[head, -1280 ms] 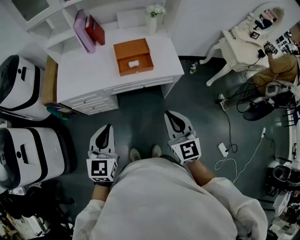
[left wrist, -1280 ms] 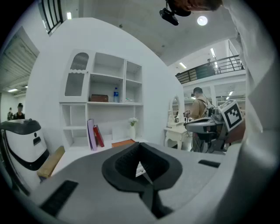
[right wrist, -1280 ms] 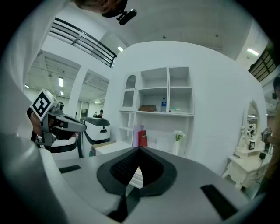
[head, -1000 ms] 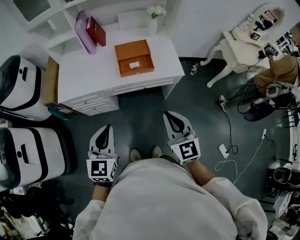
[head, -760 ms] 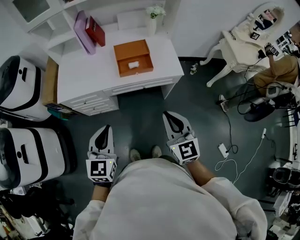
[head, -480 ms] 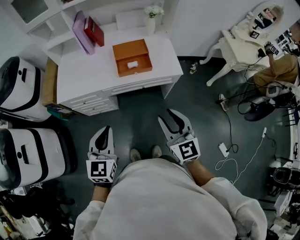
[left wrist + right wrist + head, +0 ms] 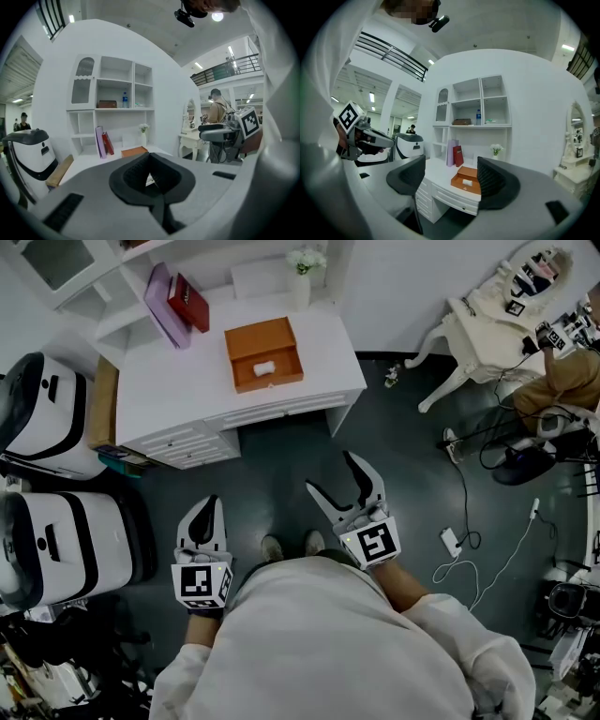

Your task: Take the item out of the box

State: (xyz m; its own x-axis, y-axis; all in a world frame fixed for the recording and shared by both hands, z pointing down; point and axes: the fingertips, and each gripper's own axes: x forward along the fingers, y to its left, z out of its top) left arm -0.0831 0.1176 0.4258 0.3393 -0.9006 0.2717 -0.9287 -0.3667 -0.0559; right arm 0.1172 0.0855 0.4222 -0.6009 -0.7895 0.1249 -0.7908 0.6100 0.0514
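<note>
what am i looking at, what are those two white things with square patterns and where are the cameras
A person facing a white desk holds a two-jawed hand tool in each hand. One picture comes from a camera on the person's head, looking down; the other two from cameras riding on each tool, looking along its jaws. The left gripper is shut and empty. On the right gripper the jaws are opening, nothing between them. On the desk lies an open orange box with a small white item inside.

Too small to identify: white item (image 7: 265,367) in orange box (image 7: 283,373).
</note>
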